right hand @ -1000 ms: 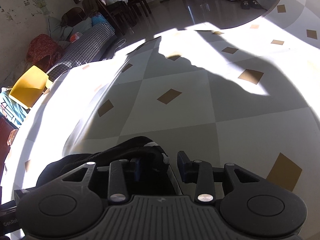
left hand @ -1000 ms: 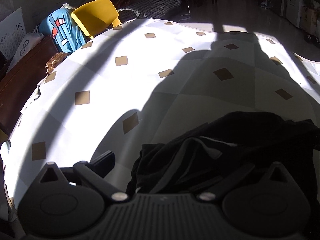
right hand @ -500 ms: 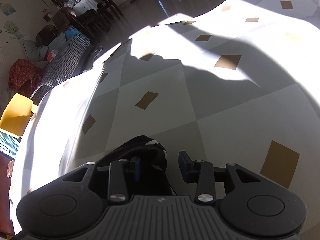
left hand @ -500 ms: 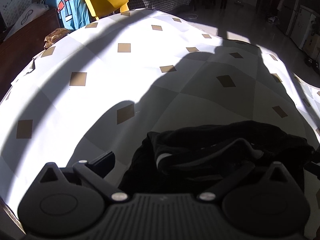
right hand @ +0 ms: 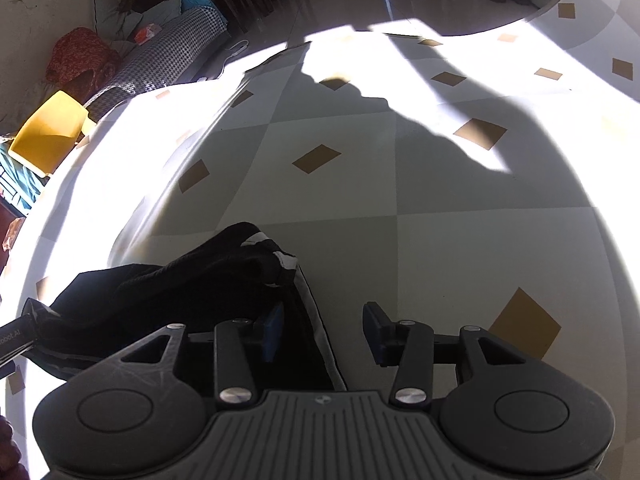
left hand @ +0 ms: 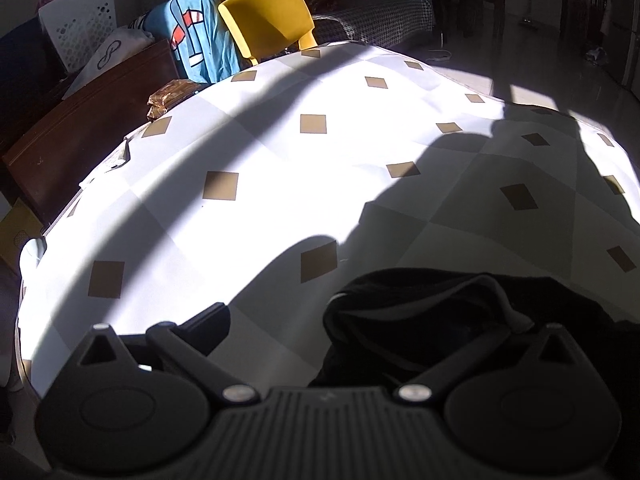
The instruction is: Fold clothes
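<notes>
In the left wrist view the black garment (left hand: 460, 320) covers the right finger of the left gripper (left hand: 360, 328), so whether that gripper pinches the cloth cannot be told, and the garment runs out of frame at the right edge. In the right wrist view the garment's near part is hidden behind the right gripper (right hand: 324, 332), whose jaws are opening. The clutter on the checked sofa (right hand: 160, 60) is probably cushions and clothes, too small to tell.
</notes>
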`<state>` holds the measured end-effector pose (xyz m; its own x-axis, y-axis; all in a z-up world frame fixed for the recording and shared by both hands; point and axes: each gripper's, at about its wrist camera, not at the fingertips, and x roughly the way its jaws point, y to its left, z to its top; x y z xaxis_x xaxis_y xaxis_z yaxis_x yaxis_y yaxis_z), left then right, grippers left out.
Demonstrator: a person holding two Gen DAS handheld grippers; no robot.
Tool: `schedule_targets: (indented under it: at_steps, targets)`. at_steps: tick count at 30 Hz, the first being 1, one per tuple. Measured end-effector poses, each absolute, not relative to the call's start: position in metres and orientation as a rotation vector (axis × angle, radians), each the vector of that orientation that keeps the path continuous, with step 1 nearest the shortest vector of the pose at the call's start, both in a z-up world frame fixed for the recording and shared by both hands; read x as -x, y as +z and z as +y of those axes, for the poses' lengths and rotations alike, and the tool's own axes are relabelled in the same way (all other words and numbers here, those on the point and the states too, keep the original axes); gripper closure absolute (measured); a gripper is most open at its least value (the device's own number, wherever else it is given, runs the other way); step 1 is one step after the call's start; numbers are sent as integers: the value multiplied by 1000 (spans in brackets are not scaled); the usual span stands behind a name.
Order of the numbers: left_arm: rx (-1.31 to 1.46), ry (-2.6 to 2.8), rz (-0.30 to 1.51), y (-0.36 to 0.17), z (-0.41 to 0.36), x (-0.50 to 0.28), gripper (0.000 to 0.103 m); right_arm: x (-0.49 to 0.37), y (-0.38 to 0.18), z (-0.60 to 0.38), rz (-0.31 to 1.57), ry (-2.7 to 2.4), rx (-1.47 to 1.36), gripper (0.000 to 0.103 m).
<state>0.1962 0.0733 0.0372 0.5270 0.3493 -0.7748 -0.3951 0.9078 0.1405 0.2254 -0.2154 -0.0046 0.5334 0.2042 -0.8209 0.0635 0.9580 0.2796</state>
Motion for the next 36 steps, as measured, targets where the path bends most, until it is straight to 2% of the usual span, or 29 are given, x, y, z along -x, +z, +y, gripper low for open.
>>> schedule_targets:
  at_steps: [9, 15, 28, 32, 36]
  targets:
    - [116, 410, 850, 58, 77, -184, 0, -200, -14, -203, 1086, 126, -157, 60]
    - [47, 380, 895, 55, 67, -182, 0, -188, -21, -202, 1131, 160, -171, 59]
    - [53, 415, 707, 94, 72, -152, 0, -162, -20, -191, 1101, 241, -13, 59]
    - [22, 339, 689, 102, 62, -145, 0, -159, -25, -187, 1078, 261, 44, 61]
    - [-14, 204, 791, 87, 45, -138, 0, -155, -26, -180, 1049, 288, 109, 69]
